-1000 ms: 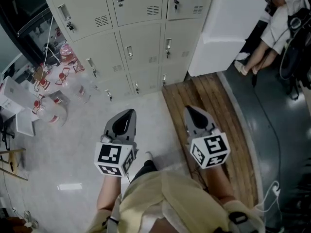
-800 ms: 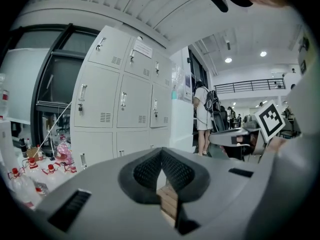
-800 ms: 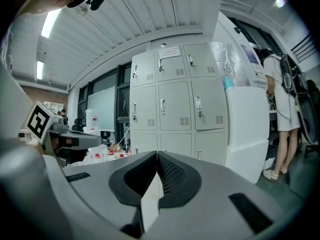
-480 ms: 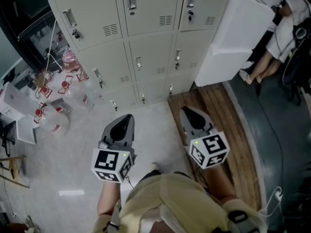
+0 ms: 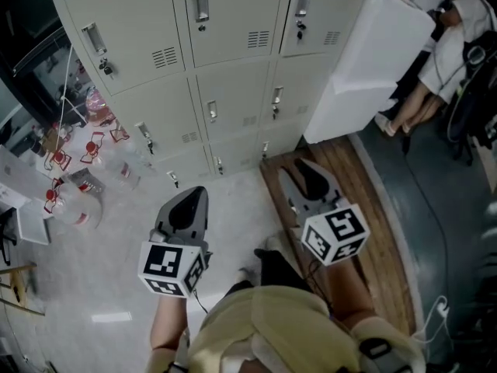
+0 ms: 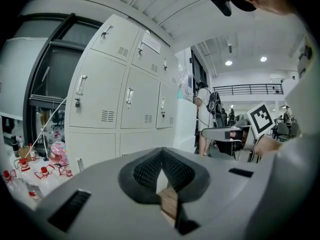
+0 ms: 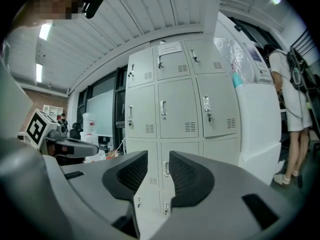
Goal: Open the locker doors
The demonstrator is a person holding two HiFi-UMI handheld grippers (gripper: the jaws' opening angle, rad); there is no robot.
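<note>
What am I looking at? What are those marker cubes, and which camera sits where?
There is no robot here. A person holds a two-jaw tool in each hand, and the marker cubes are part of those tools. The head view comes from a camera on the person's head, looking steeply down. The left and right gripper views each ride on one tool and look along its jaws. The left tool is shut and empty. The right tool has just been opening its jaws, with nothing between them. Ahead stand grey lockers, all doors closed. Plastic bottles lie on the floor to their left, and a white cabinet stands to their right.
</note>
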